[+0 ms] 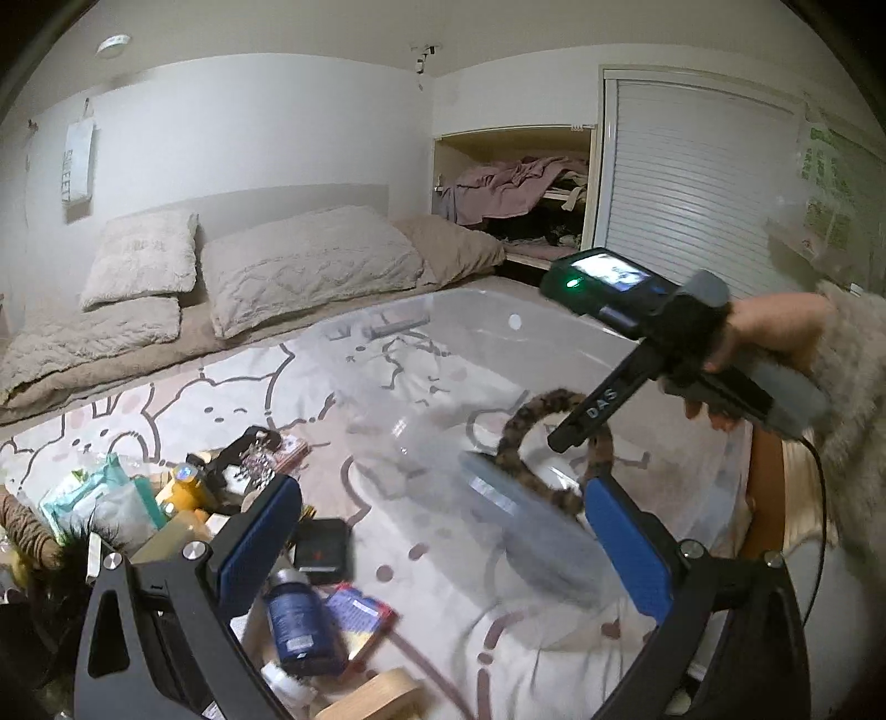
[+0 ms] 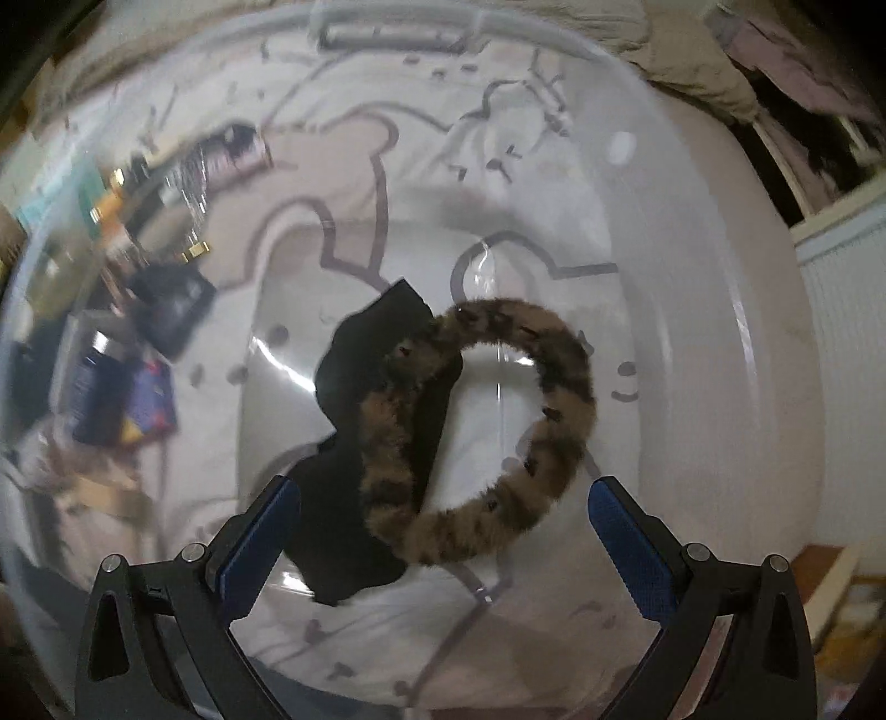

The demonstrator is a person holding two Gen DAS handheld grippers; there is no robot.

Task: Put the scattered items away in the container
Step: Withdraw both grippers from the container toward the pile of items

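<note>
Both hand-held grippers gape wide, the left hand-held gripper [image 1: 437, 531] and the right hand-held gripper [image 2: 443, 531] alike holding nothing. The furry scrunchie [image 2: 487, 432] and black cloth [image 2: 360, 443] lie in the clear container [image 2: 692, 232]. Its light wall could be knocked and slide on the soft bed [image 1: 443, 565] when the clutter [image 1: 310, 626] is fetched.

Bedroom w/ plain white walls [image 1: 249, 122] & white ceiling, round ceiling fixture [image 1: 113, 45] top left, small hanging banner [image 1: 77, 160] on left wall. Bed along back wall w/ grey headboard [image 1: 288, 196], three quilted beige pillows [image 1: 310, 266] stacked at head on a beige blanket [image 1: 111, 360], cartoon-print white/pink sheet [image 1: 232, 399] over the mattress. Open closet niche [image 1: 515, 183] right of bed w/ purple-ish clothes [image 1: 509, 183] heaped on shelves, white slatted door [image 1: 686, 183] beside it, green-printed sheet [image 1: 830, 183] far right; dim, cool indoor light.
</note>
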